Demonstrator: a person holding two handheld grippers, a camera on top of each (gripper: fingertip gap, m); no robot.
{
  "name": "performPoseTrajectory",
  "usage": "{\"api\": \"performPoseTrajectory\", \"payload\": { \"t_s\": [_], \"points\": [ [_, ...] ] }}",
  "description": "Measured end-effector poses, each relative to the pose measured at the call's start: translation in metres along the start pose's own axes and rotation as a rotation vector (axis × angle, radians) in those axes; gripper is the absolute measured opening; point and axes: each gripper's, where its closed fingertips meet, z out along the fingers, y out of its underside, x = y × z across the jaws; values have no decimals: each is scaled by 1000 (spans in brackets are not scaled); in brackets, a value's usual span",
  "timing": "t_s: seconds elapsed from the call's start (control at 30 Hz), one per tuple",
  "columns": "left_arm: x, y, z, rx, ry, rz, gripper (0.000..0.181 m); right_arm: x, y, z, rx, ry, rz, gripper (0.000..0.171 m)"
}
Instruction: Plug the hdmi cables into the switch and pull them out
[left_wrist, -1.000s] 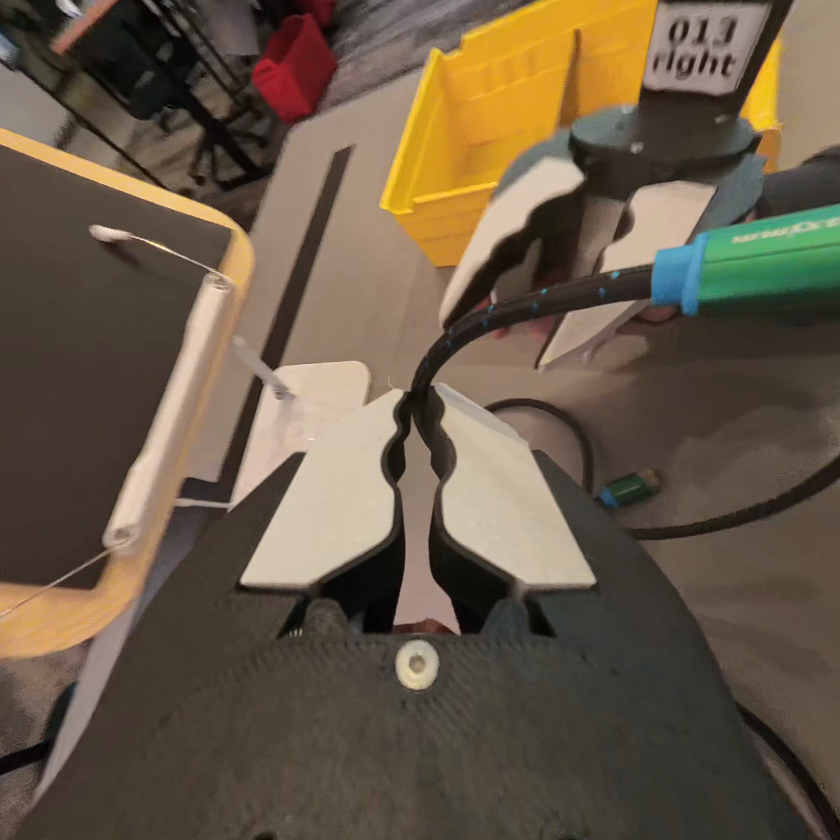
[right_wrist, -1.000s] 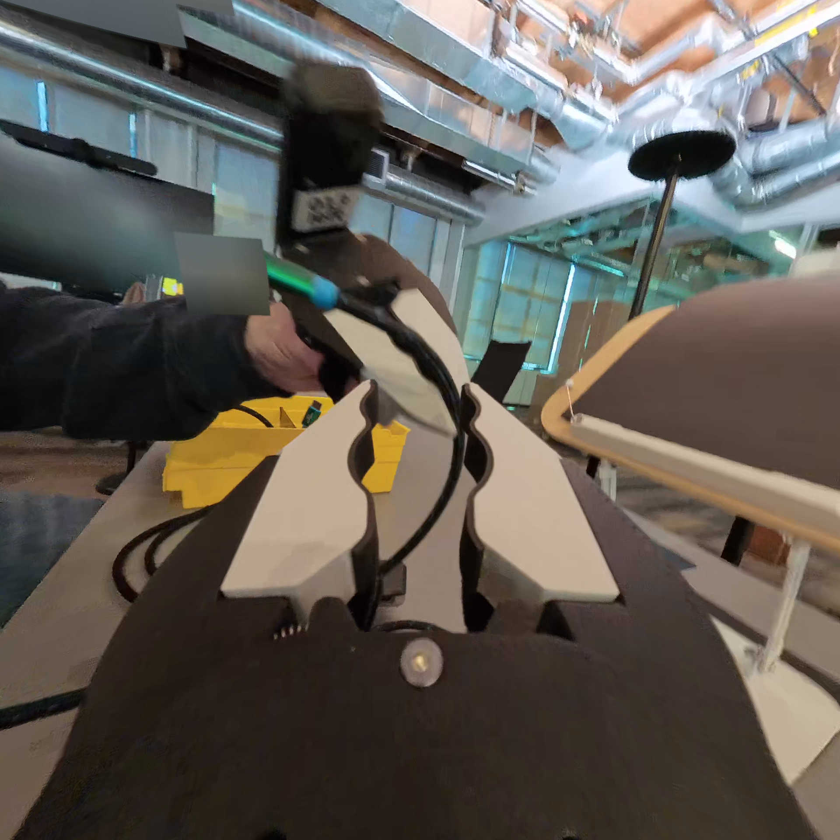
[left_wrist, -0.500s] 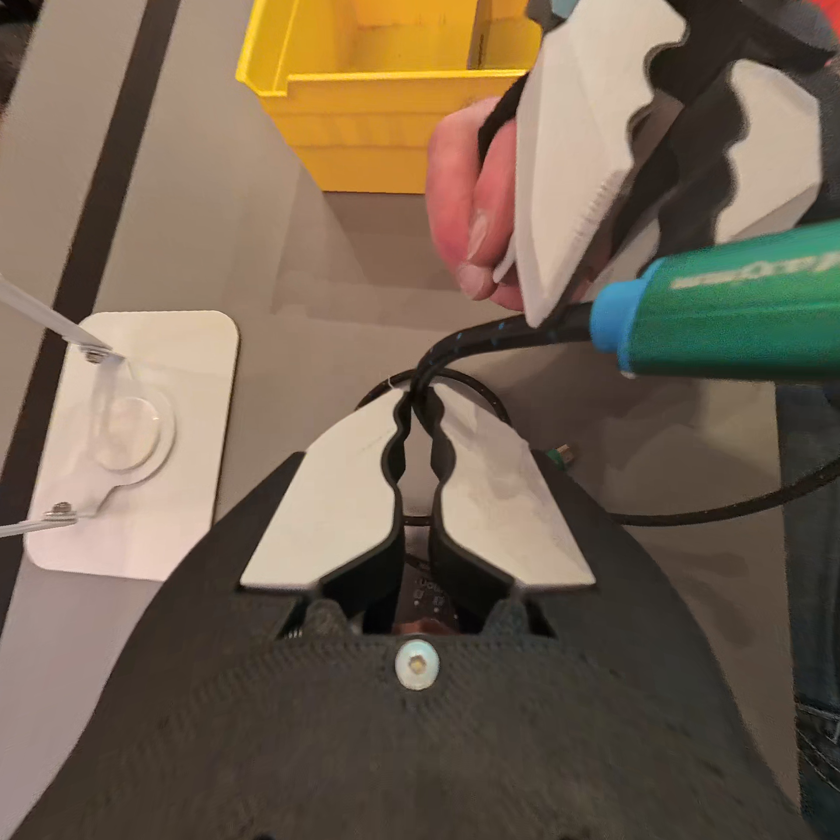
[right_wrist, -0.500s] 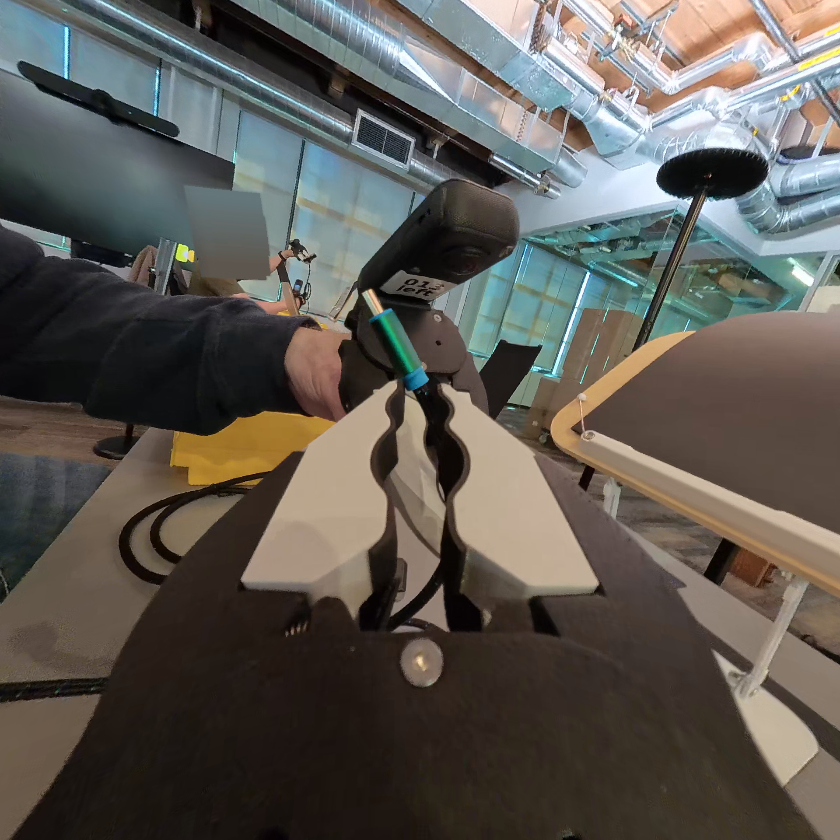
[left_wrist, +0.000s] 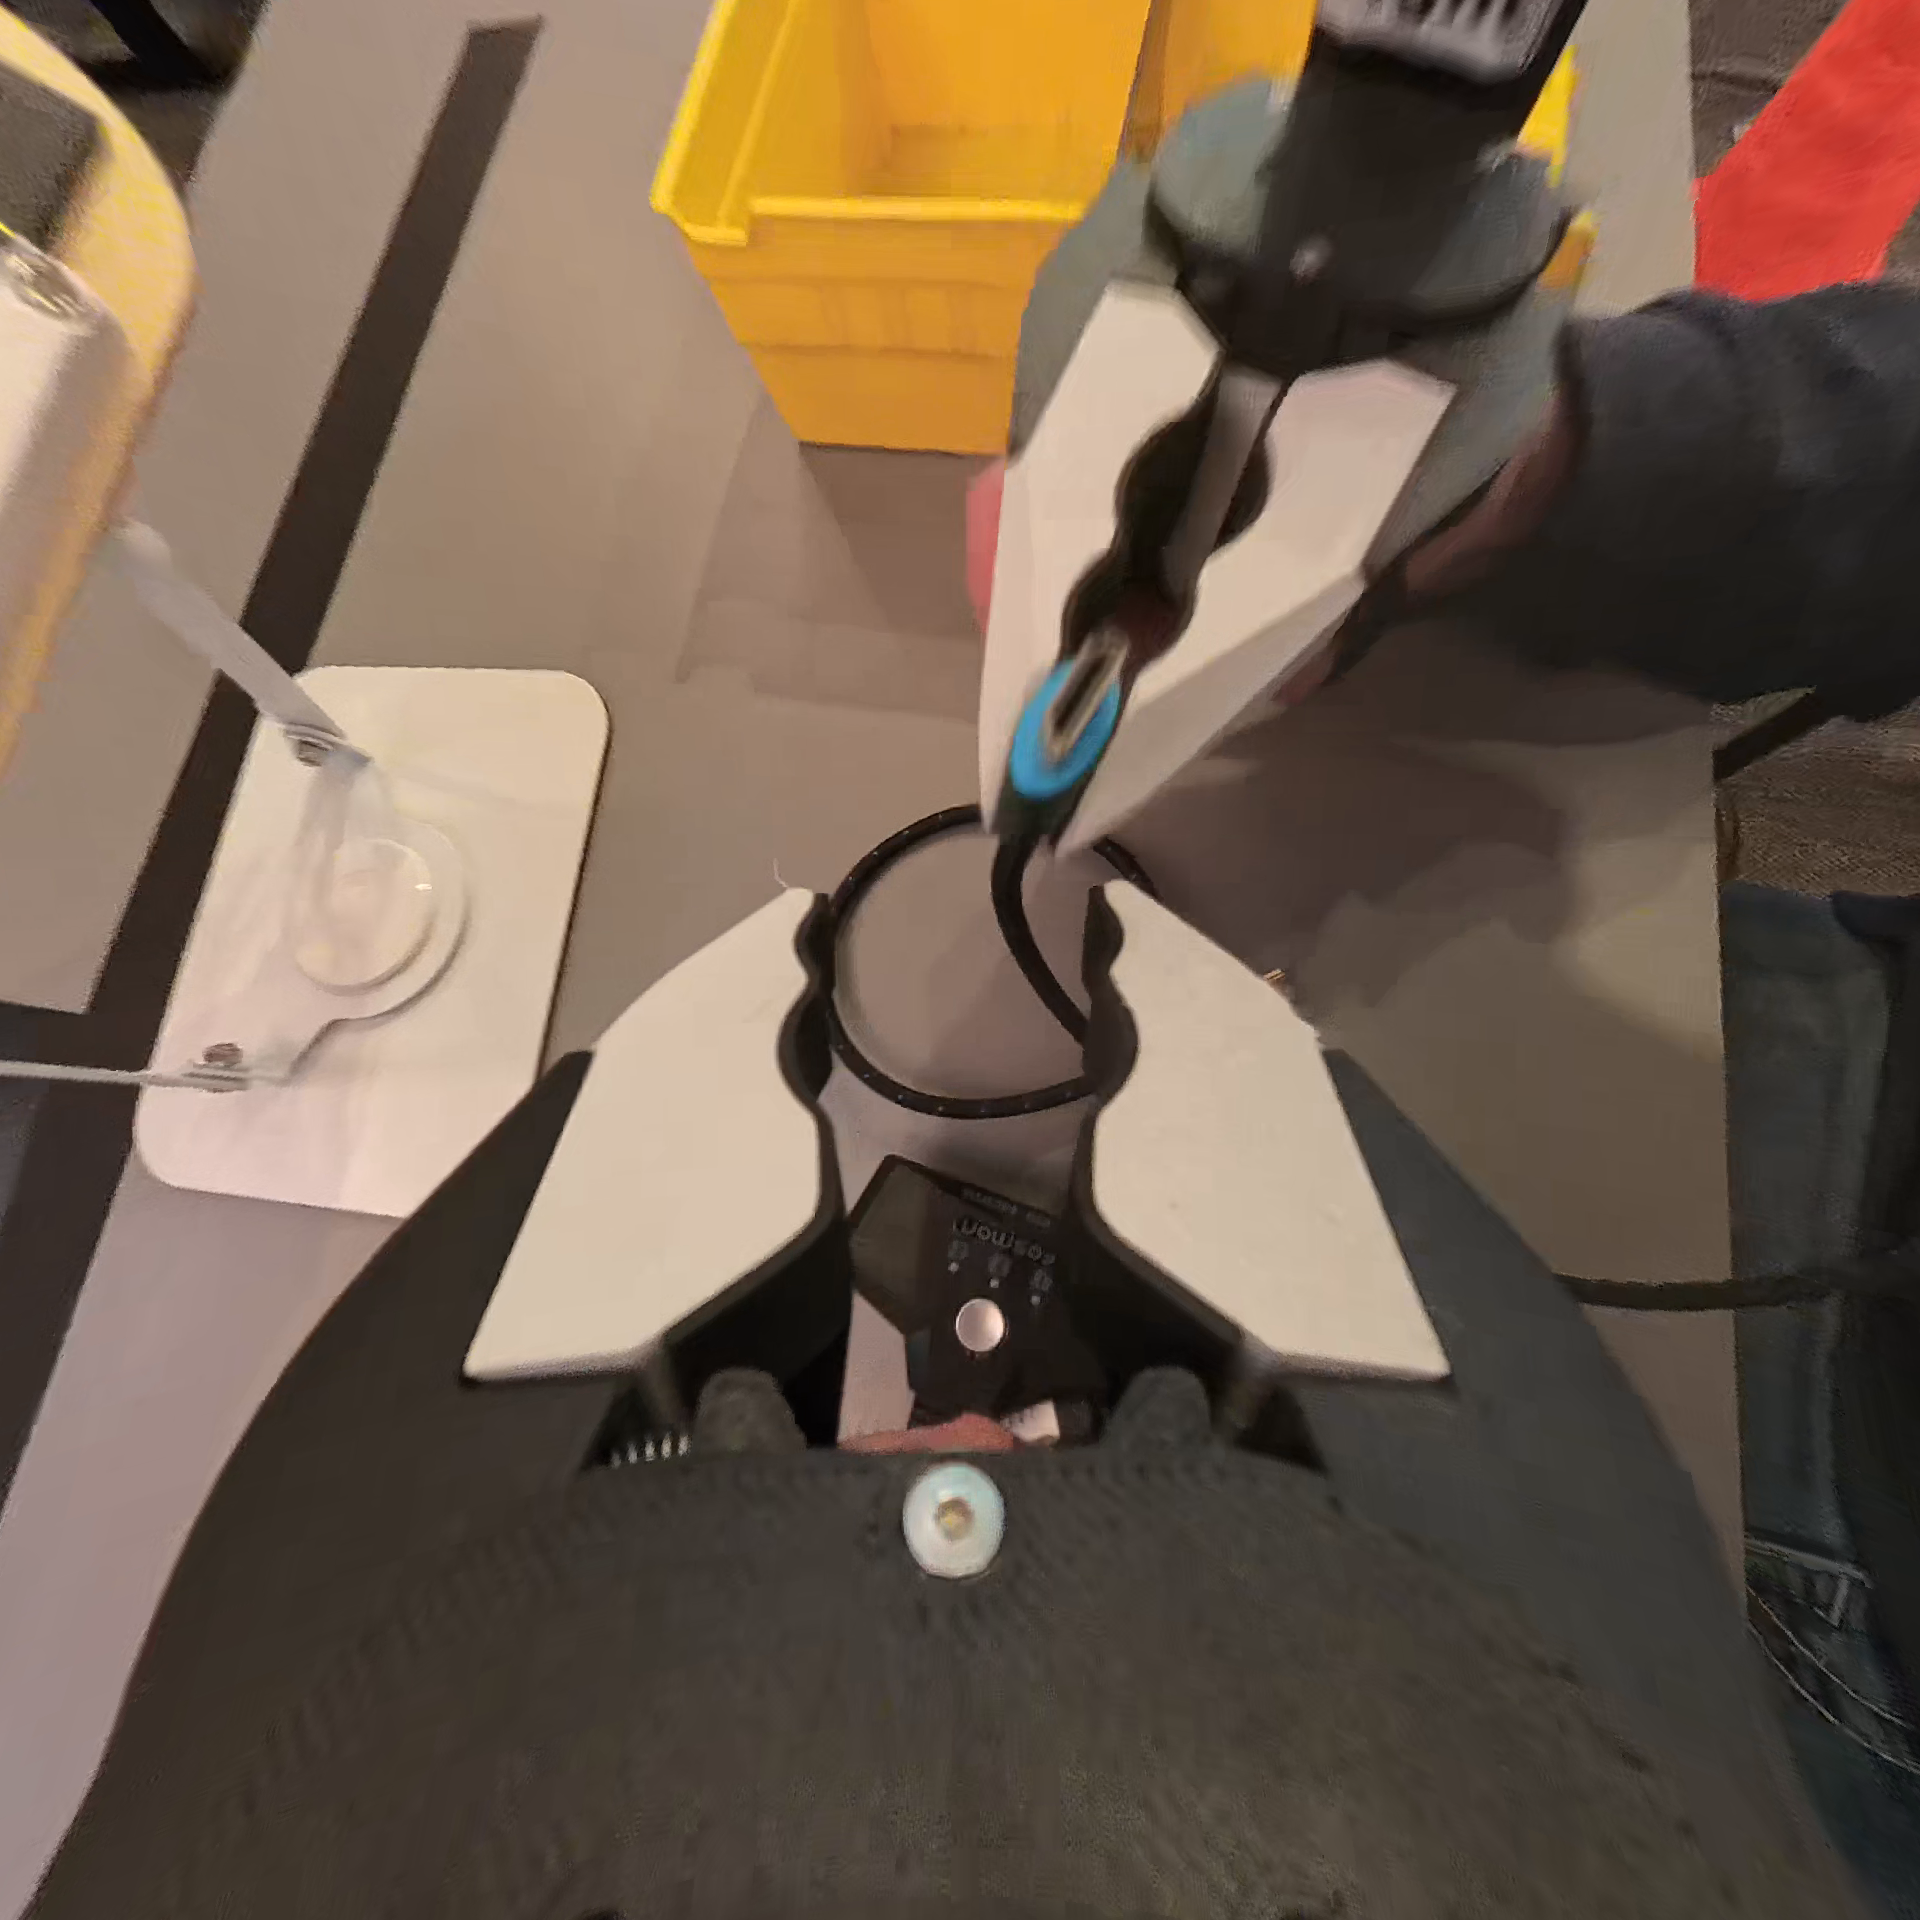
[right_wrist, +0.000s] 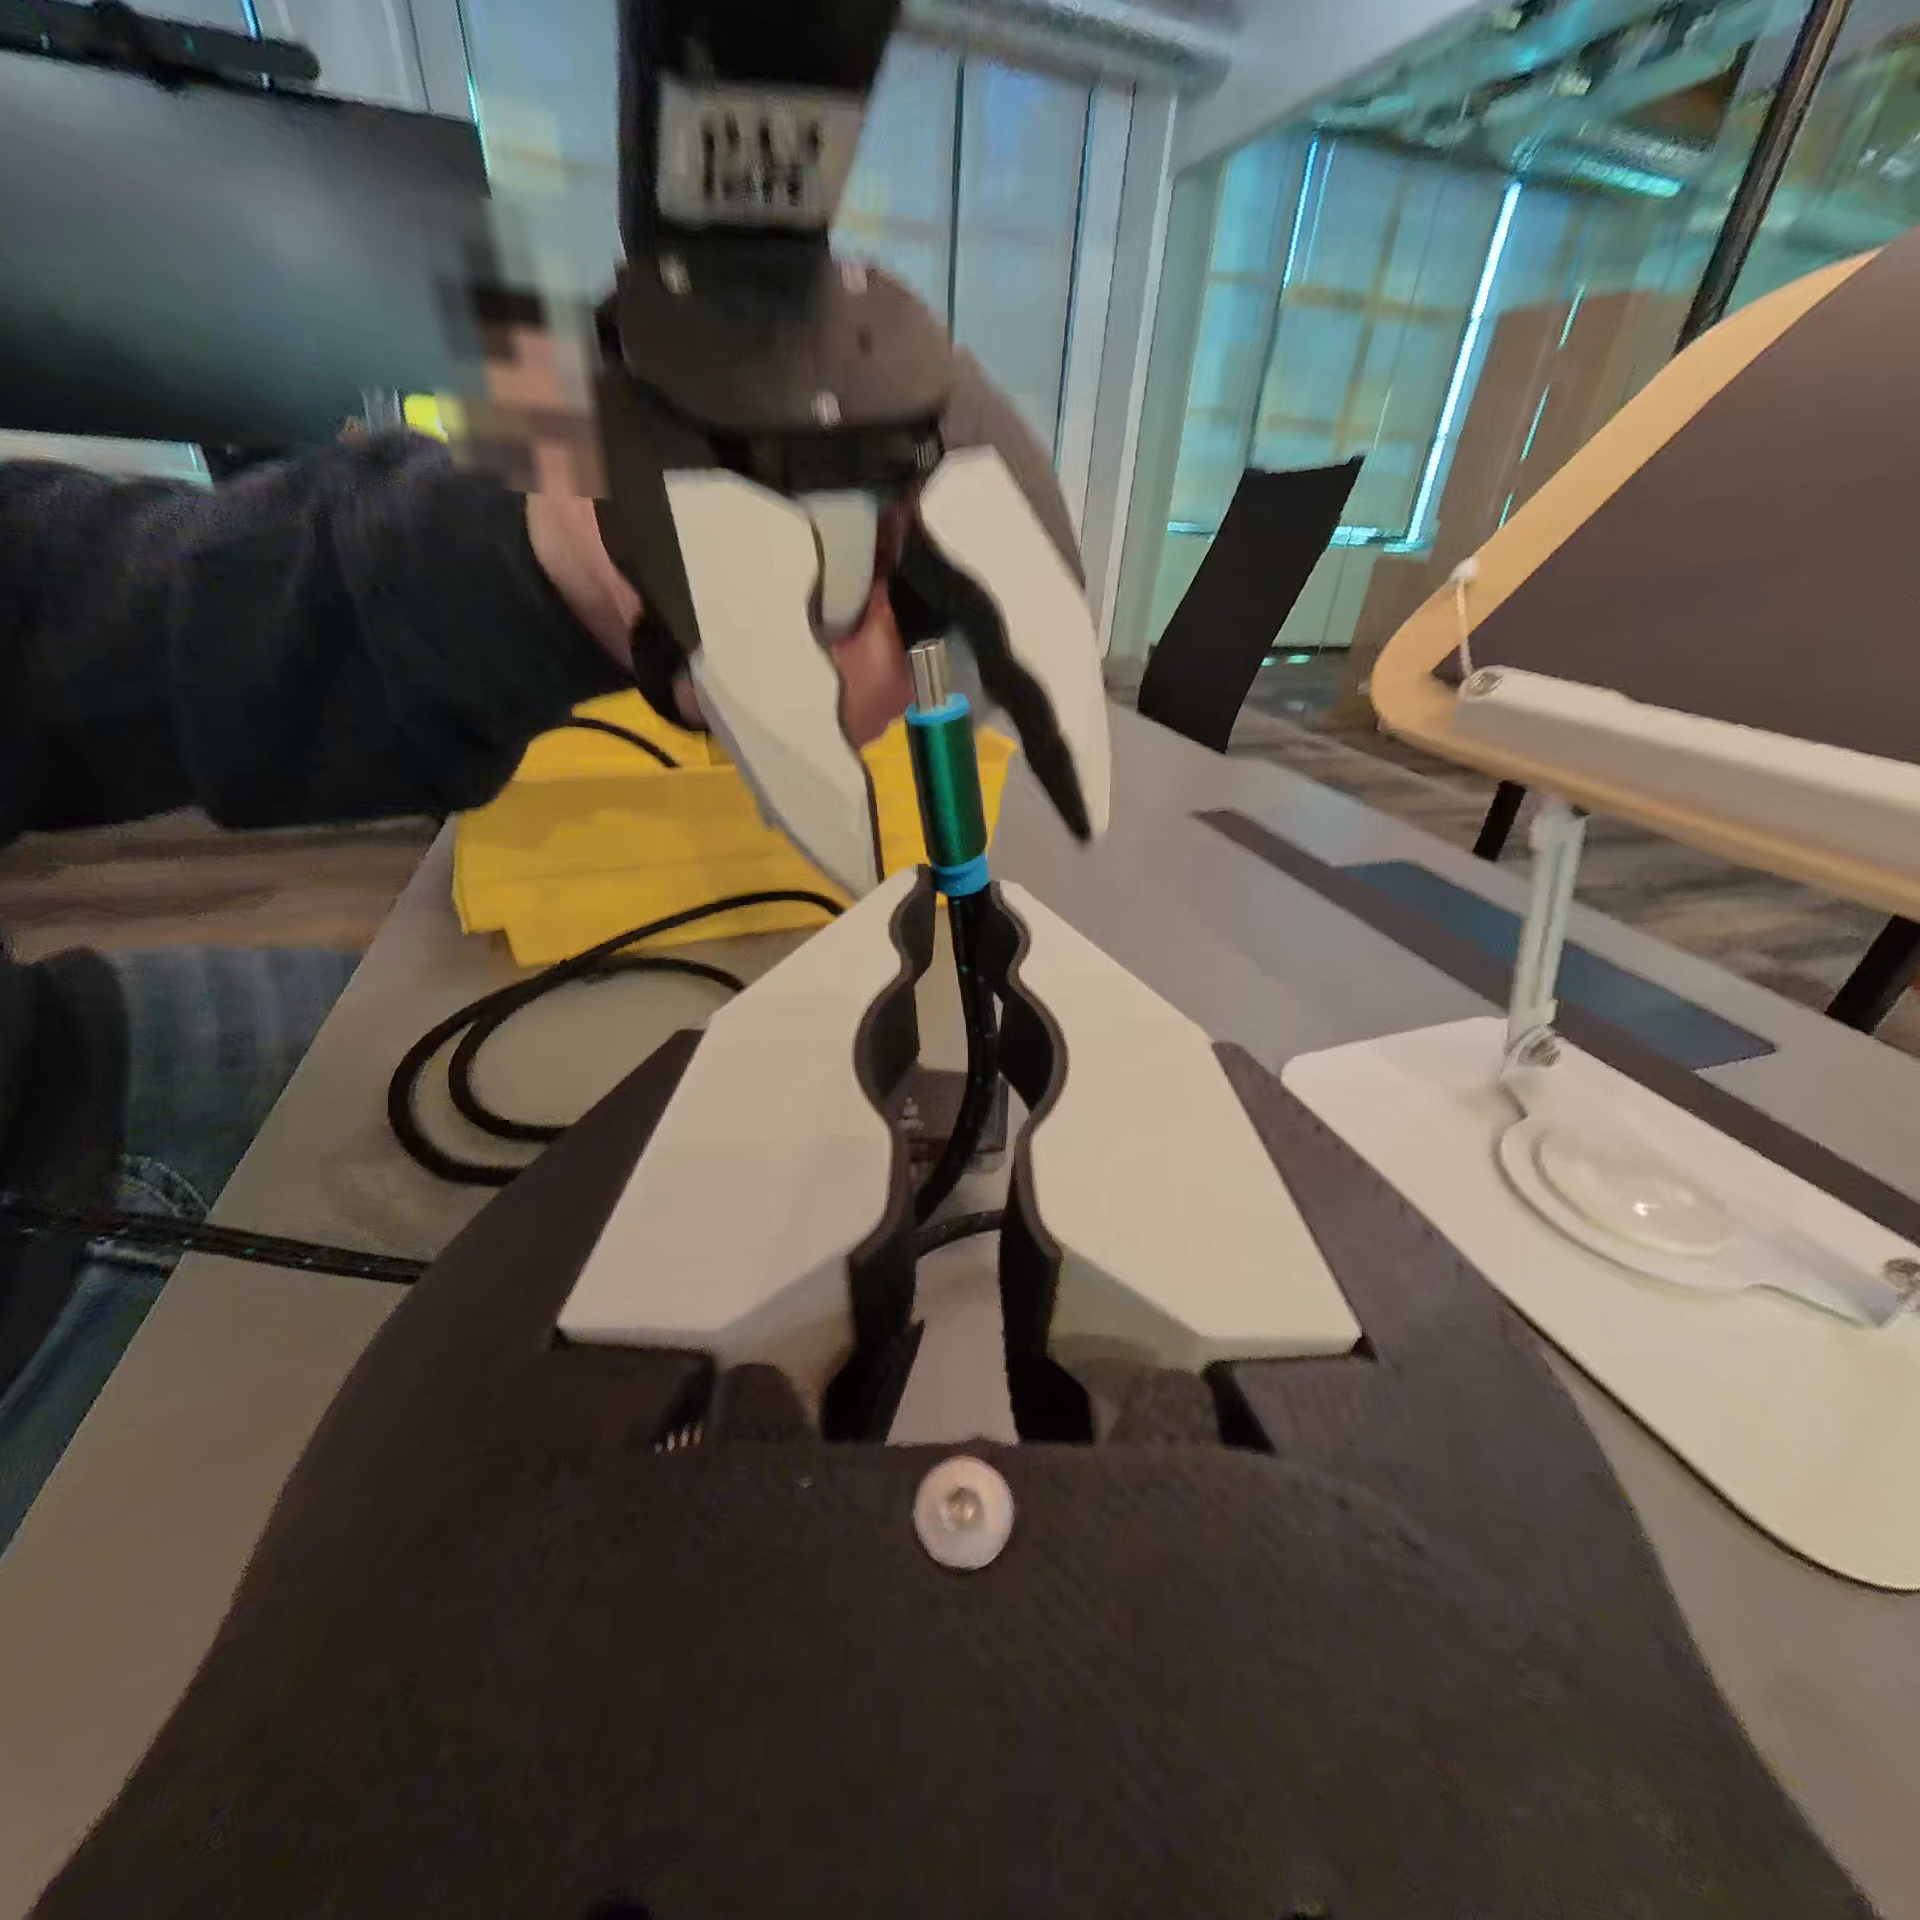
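Left wrist view: left gripper (left_wrist: 951, 914) spread wide over grey tabletop (left_wrist: 644, 540) — black HDMI switch box (left_wrist: 961, 1288) at lower centre, yellow plastic bin (left_wrist: 883, 239) at top. Right wrist view: right gripper (right_wrist: 961, 894) clamped on black braided HDMI cable (right_wrist: 977, 1039), its green plug (right_wrist: 945, 779) upright mid-frame — glass-walled room behind, white stand base (right_wrist: 1621, 1299) lower right.
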Motion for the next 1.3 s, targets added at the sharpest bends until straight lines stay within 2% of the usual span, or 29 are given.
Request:
{"api": "performPoseTrajectory", "payload": {
  "t_s": [0.13,0.2,0.37,0.47,0.53,0.63,0.83,1.07,1.3],
  "points": [
    [13,-15,-18,33,28,77,39,-9,15,8,-78,-49,21,5],
    [17,-7,-14,-45,21,117,14,-11,19,9,-97,-64,25,5],
    [16,-3,-10,-70,20,81,12,-10,21,9,-104,-52,18,6],
    [9,-11,-14,-6,-5,-1,12,-2,11,8,-55,27,-38,8],
    [3,-12,-16,21,-23,-74,12,3,4,6,-23,93,-107,23],
    [-6,-14,-19,89,-28,-200,12,8,-7,1,4,182,-240,31],
    [1,-22,-21,253,130,-481,11,9,8,11,-139,315,-592,37],
    [7,-17,-22,404,269,-701,11,8,-3,13,-113,435,-817,24],
    [24,-12,-28,458,409,-767,11,-14,-10,14,-38,315,-791,18]
  ]
}}
